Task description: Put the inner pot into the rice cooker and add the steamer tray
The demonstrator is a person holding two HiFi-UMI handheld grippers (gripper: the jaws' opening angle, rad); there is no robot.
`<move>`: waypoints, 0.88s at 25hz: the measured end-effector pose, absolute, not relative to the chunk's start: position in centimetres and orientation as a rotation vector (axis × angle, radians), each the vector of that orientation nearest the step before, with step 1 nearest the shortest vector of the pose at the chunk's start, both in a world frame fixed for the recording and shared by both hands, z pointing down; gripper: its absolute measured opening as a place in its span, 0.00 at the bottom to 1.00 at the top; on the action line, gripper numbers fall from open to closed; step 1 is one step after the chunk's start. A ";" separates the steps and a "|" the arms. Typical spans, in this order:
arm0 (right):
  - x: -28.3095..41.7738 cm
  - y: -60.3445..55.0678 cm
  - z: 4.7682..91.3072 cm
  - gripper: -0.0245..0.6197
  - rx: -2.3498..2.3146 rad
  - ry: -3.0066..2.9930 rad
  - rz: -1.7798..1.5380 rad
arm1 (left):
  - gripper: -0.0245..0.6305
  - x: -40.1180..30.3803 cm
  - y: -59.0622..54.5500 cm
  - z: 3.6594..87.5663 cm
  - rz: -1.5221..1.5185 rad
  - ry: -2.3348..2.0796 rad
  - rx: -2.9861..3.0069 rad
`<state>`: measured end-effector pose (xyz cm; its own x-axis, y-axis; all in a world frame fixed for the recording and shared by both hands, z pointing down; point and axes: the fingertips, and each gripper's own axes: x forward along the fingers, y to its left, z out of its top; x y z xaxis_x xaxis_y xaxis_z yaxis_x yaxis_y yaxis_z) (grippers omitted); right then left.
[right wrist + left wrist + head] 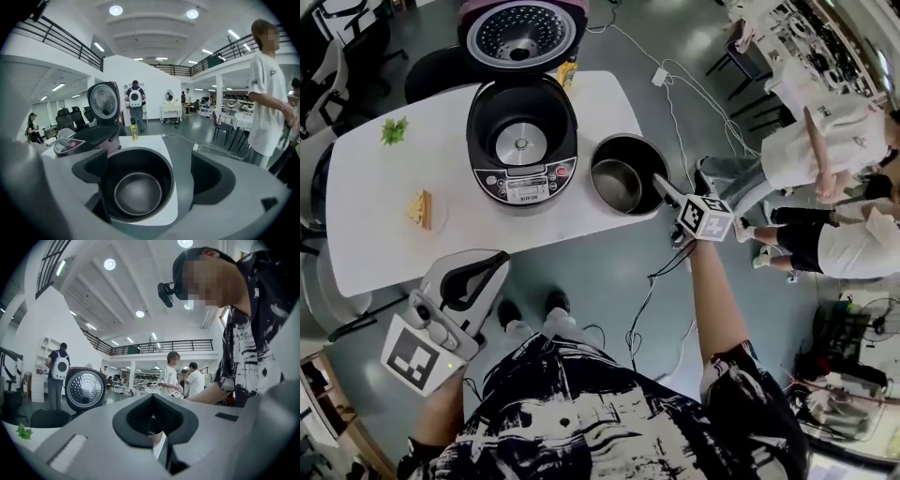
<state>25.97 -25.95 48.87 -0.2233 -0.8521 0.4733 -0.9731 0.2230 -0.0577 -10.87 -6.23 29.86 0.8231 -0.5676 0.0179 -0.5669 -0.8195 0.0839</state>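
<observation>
Right gripper view: the right gripper (pixel 150 176) gapes over the inner pot (pixel 138 194), not grasping it; the left gripper (pixel 155 425) is closed, well apart.

In my head view, the far edge cuts off the raised perforated lid (pixel 522 23) of the dark round rice cooker (pixel 522 141), which covers most of a yellow bottle (pixel 569 70) behind it. I can't identify the small yellow item (pixel 420 208) on the left of the white table (pixel 375 244). In the right gripper view, one jaw of the right gripper (pixel 150 180) hides the near left rim of the black metal inner pot (pixel 138 192).
</observation>
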 end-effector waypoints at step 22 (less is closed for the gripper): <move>27.7 -31.0 64.3 0.86 1.396 -1.754 1.067 | 0.04 -13.6 -7.3 33.7 0.009 -0.997 2.799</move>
